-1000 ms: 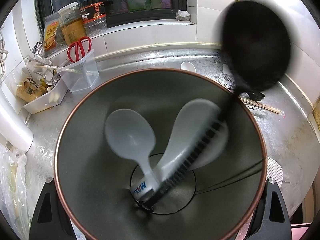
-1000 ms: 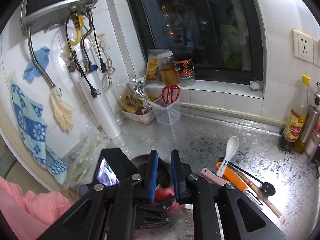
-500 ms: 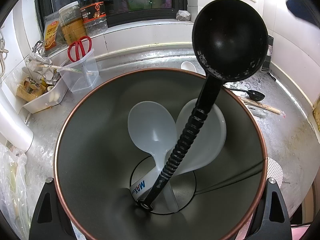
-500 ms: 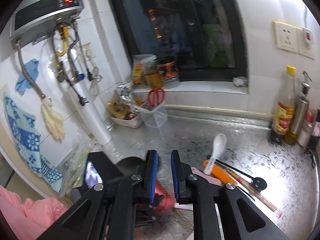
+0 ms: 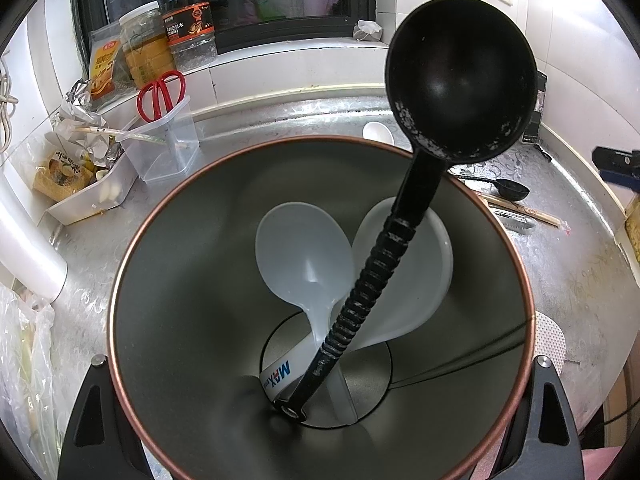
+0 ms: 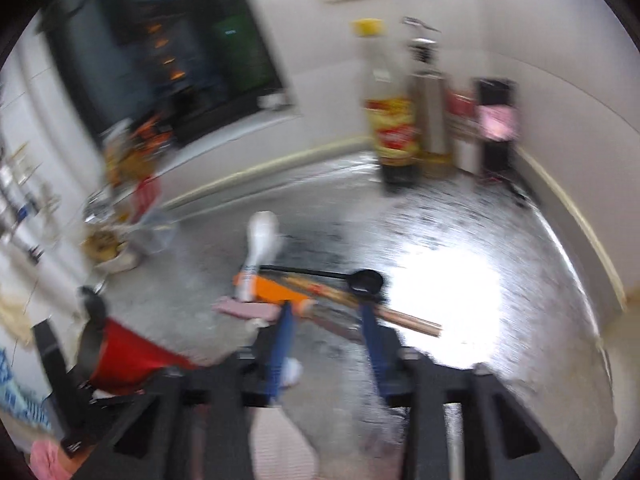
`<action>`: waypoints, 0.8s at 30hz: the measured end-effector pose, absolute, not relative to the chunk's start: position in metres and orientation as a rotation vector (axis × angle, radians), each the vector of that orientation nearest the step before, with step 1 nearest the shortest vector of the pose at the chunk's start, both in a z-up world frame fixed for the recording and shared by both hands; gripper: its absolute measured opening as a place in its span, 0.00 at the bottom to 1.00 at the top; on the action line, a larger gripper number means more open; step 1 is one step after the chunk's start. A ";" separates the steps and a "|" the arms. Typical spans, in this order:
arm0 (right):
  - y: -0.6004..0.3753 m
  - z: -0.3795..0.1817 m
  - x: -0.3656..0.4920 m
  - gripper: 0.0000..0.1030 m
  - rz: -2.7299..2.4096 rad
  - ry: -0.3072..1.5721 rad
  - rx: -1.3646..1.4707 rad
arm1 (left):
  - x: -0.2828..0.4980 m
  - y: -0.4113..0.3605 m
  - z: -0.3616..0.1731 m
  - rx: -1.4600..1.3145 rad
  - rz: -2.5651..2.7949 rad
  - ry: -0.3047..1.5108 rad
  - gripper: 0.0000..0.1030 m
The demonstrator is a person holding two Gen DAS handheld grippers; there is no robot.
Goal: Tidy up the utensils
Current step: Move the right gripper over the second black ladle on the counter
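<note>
1. The black ladle [image 5: 460,80] now stands free in the cup [image 5: 168,320], handle down beside two white spoons [image 5: 304,256], no longer blurred with motion.
2. The left tongs [image 5: 320,420] stay clamped on the cup.
3. The right tongs [image 6: 326,312], pressed together a second ago, are opening, empty, over the utensils left on the worktop [image 6: 460,240]: white spoon [image 6: 262,236], small black spoon [image 6: 364,280], chopsticks [image 6: 400,318].
4. Judgement: the ladle is stowed; the next pickup begins.

Left wrist view peers down into the holder [image 5: 168,300] — right, blurred, faces the shared countertop [image 6: 460,240].
</note>
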State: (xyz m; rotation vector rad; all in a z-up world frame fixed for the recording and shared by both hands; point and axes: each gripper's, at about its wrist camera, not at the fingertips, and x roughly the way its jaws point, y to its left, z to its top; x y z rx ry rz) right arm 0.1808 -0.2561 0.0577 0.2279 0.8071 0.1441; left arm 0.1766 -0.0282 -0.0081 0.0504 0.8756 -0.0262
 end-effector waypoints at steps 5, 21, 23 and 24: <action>-0.286 0.045 0.180 0.60 0.070 0.831 0.263 | 0.176 -0.024 -0.009 0.045 -0.020 0.878 0.88; -0.300 0.000 0.198 0.81 0.062 0.954 0.329 | 0.168 -0.018 -0.016 0.008 0.028 0.918 0.88; -0.297 -0.001 0.203 0.81 0.074 0.956 0.324 | 0.167 -0.018 -0.016 0.004 0.035 0.917 0.87; -0.296 -0.001 0.206 0.81 0.079 0.956 0.320 | 0.166 -0.018 -0.016 0.003 0.039 0.916 0.87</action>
